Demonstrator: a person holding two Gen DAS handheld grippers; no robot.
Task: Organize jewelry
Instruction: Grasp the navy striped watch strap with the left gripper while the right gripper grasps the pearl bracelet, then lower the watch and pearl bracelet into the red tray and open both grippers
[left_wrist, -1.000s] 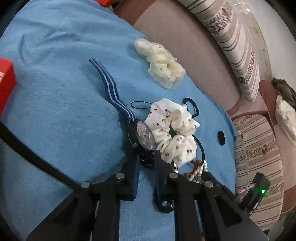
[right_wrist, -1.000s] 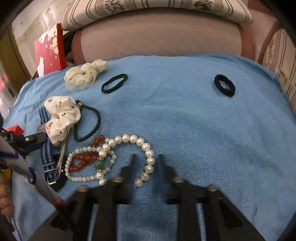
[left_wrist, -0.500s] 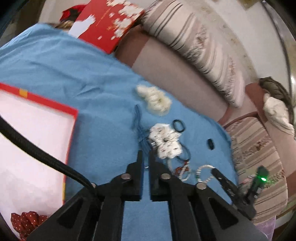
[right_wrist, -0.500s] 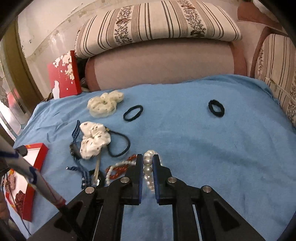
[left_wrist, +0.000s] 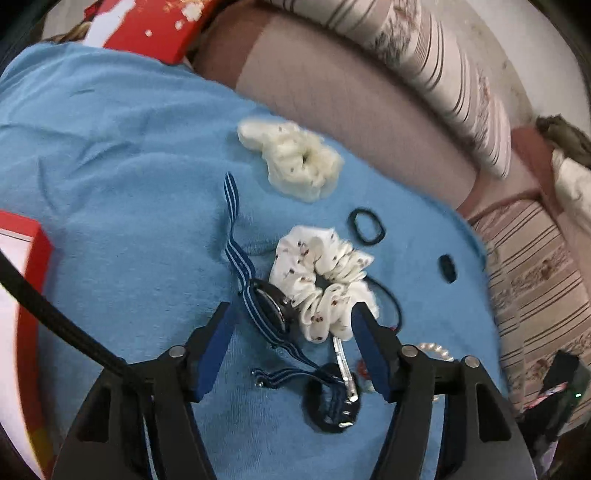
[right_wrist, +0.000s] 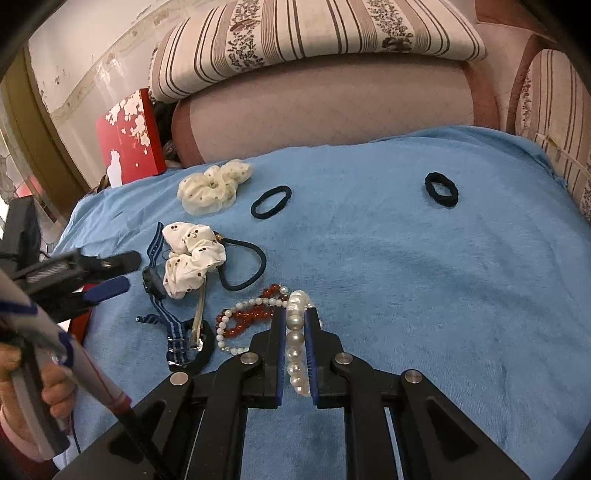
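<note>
Home living room, striped sofa cushions (right_wrist: 314, 48), blue blanket (right_wrist: 406, 277)

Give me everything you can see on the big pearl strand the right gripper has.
The pearl strand is a string of large, glossy off-white round beads, pearl-like in look. The right gripper is shut on it, a doubled run of beads clamped between the blue pads. One end pokes out past the fingertips, beside the red bead bracelet and the small white bead strand; whether it touches them is unclear. The other end hangs toward the camera over the blue towel. No clasp shows.
</note>
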